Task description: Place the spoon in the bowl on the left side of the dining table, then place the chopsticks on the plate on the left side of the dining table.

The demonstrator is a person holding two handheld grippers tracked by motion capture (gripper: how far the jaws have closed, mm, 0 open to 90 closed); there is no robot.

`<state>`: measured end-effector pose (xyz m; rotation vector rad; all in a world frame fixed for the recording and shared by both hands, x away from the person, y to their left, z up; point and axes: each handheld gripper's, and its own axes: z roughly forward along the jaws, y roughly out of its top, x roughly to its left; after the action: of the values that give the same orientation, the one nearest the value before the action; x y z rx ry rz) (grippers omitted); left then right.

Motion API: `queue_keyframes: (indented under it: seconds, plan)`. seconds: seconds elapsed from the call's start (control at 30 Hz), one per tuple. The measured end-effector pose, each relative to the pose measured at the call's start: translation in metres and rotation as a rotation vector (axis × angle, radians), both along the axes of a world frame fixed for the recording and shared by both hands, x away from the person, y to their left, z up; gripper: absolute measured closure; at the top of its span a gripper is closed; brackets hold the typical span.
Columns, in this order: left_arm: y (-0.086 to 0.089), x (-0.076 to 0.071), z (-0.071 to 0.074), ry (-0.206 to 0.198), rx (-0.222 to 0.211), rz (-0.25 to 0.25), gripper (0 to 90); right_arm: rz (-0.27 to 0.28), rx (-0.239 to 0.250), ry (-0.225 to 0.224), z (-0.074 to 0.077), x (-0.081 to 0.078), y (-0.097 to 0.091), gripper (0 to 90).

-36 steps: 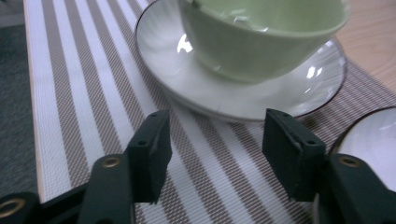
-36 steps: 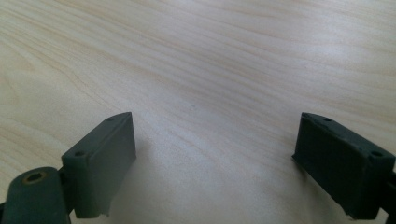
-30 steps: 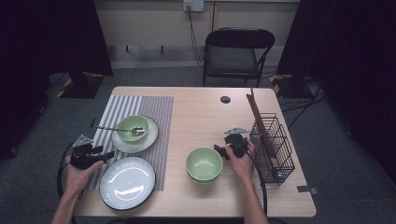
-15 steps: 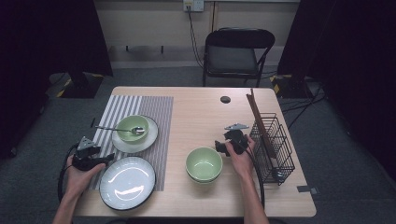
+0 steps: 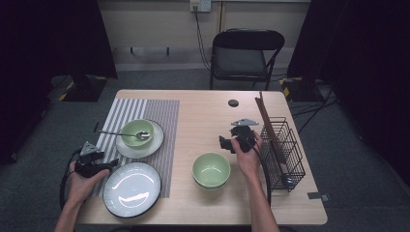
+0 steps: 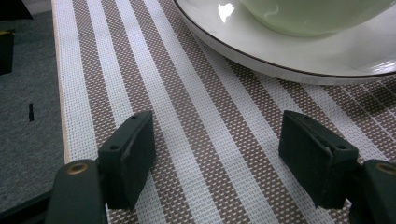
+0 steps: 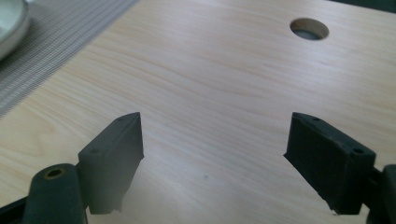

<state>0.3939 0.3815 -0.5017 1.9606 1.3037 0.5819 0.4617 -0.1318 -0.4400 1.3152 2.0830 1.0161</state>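
Standing in a dim room, the wooden table (image 5: 203,116) carries a striped placemat (image 5: 159,108), with the left gripper (image 5: 112,164) beside the white plate (image 5: 131,189) and the right gripper (image 5: 223,143) near the green bowl (image 5: 211,169). Left gripper view: jaws wide, empty over the placemat. Right gripper view: jaws wide over bare wood by a cable hole (image 7: 309,29).

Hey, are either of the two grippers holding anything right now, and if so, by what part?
Nothing is held. The left gripper stands open over the striped placemat, and the right gripper stands open over bare table.
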Motion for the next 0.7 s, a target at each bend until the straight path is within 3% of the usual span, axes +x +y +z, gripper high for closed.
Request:
queue_keyframes:
  seconds: [0.27,0.7]
  plan:
    - [0.0,0.0,0.0,0.0,0.0,0.001,26.9,0.115,0.112,-0.036,0.032,-0.011,0.004,17.7]
    - [0.0,0.0,0.0,0.0,-0.001,0.001,26.9,0.182,0.174,-0.076,0.079,-0.021,-0.008,24.4]
